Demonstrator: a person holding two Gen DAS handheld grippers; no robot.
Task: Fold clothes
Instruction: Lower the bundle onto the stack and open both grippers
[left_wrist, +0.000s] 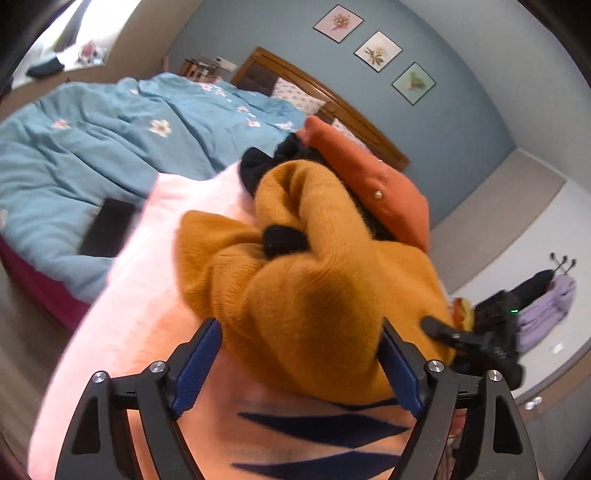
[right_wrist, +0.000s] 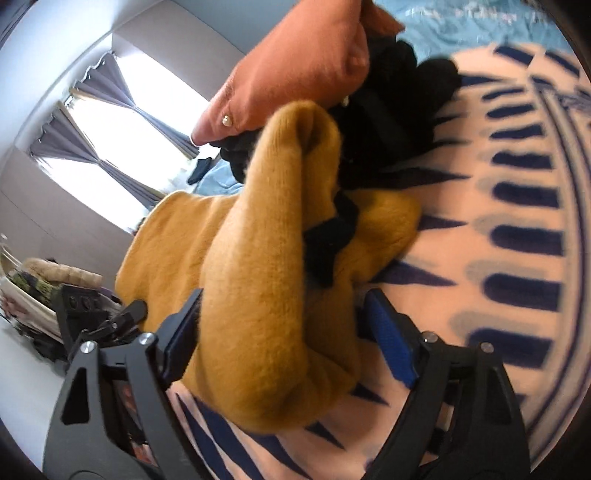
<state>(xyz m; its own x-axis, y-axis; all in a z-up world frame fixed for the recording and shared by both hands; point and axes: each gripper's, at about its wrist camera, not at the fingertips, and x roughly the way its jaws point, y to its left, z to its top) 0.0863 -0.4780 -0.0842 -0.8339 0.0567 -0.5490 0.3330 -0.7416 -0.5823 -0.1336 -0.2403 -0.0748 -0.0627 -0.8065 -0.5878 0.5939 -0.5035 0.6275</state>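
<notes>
A mustard yellow knit sweater (left_wrist: 314, 280) lies crumpled on a pink blanket with navy stripes (left_wrist: 147, 295). Black garments (left_wrist: 273, 162) and an orange garment with pearl buttons (left_wrist: 362, 177) lie heaped behind it. My left gripper (left_wrist: 301, 362) is open, its blue pads on either side of the sweater's near edge. My right gripper (right_wrist: 284, 332) is open too, with a thick fold of the sweater (right_wrist: 258, 295) between its fingers. The black garments (right_wrist: 388, 122) and the orange garment (right_wrist: 295, 62) lie beyond. The right gripper also shows in the left wrist view (left_wrist: 480, 339), at the sweater's right side.
A light blue flowered duvet (left_wrist: 92, 147) covers the bed to the left, with a dark flat object (left_wrist: 107, 229) on it. A wooden headboard (left_wrist: 332, 99) and blue wall stand behind. Clothes hang on hooks (left_wrist: 546, 295) at right. A curtained window (right_wrist: 110, 136) is beyond.
</notes>
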